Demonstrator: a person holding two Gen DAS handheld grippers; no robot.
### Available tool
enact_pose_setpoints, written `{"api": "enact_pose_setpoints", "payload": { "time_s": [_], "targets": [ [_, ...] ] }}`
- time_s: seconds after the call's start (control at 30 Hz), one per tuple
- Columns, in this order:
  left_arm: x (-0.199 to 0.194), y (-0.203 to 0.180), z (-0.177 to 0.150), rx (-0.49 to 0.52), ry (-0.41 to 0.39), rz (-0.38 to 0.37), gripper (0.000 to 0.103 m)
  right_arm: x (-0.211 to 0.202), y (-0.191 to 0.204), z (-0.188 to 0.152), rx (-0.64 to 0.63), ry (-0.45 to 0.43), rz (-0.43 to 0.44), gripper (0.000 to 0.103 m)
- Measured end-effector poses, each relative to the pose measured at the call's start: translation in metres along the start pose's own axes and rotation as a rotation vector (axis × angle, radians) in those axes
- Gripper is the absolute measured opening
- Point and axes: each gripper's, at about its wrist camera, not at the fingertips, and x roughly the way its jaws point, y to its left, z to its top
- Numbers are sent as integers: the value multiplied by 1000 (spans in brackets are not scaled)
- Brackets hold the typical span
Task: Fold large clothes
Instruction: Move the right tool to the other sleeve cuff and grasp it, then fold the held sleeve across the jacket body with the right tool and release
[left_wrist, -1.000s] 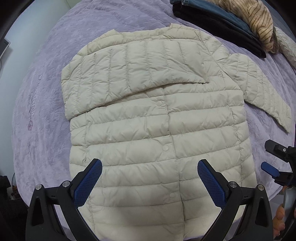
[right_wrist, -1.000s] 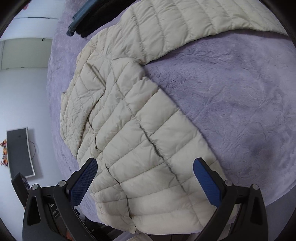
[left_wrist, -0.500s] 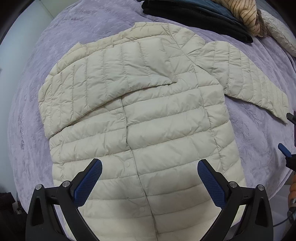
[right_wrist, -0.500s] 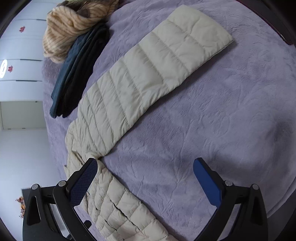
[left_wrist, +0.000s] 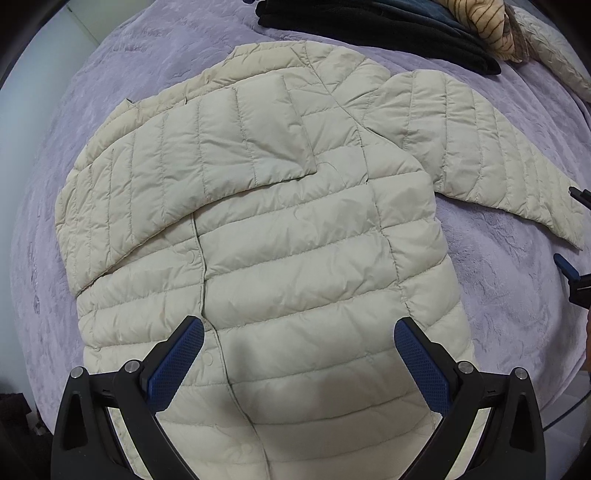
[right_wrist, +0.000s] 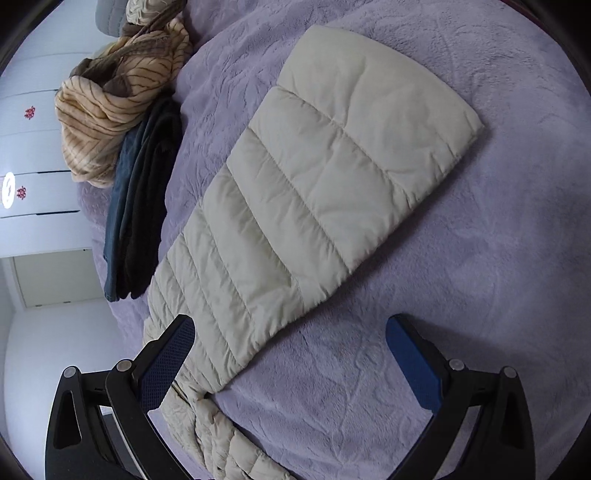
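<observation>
A cream quilted puffer jacket (left_wrist: 295, 236) lies flat, front up, on a lilac bedspread (left_wrist: 517, 295). Its left sleeve (left_wrist: 192, 147) is folded across the chest. Its right sleeve (left_wrist: 480, 147) stretches out to the right on the bed. My left gripper (left_wrist: 299, 365) is open and empty above the jacket's lower half. My right gripper (right_wrist: 291, 365) is open and empty, hovering over the outstretched sleeve (right_wrist: 314, 192), near its shoulder end. The right gripper's tip (left_wrist: 569, 269) shows at the right edge of the left wrist view.
A pile of folded dark clothes (left_wrist: 388, 26) with a tan striped garment (left_wrist: 487, 26) on top lies at the far side of the bed; it also shows in the right wrist view (right_wrist: 140, 206). White wall and cupboards (right_wrist: 37, 155) stand beyond.
My left gripper has shifted right and closer over the jacket. My right gripper has swung from the jacket's hem toward the outstretched sleeve and moved closer to it. Both stay open.
</observation>
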Motion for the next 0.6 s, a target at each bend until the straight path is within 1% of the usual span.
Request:
{"api": "enact_pose_setpoints", "payload": {
  "time_s": [0.23,0.3,0.33,0.37,0.4,0.43,0.47,0.53,0.6],
  "targets": [
    [4,0,10,-40,-23,-8,103,6,-3,29,147,-60,167,103],
    [2,4,13,-51,-36,-14,103,4,-4,32,187,-79,189,97],
    [1,6,14,-58,-41,-16,103,4,-5,34,206,-80,204,83],
    [0,9,15,-66,-45,-18,103,6,-6,35,223,-73,208,59],
    [-1,13,15,-73,-49,-18,103,8,-6,36,237,-61,207,48],
    [-1,16,15,-80,-52,-16,103,10,-6,37,243,-55,214,33],
    [-1,21,15,-86,-54,-14,103,11,-4,38,240,-51,231,22],
    [-1,30,15,-99,-56,-10,103,12,3,39,212,-49,258,15],
    [0,39,14,-112,-57,-7,103,9,12,39,173,-53,283,14]
  ]
}}
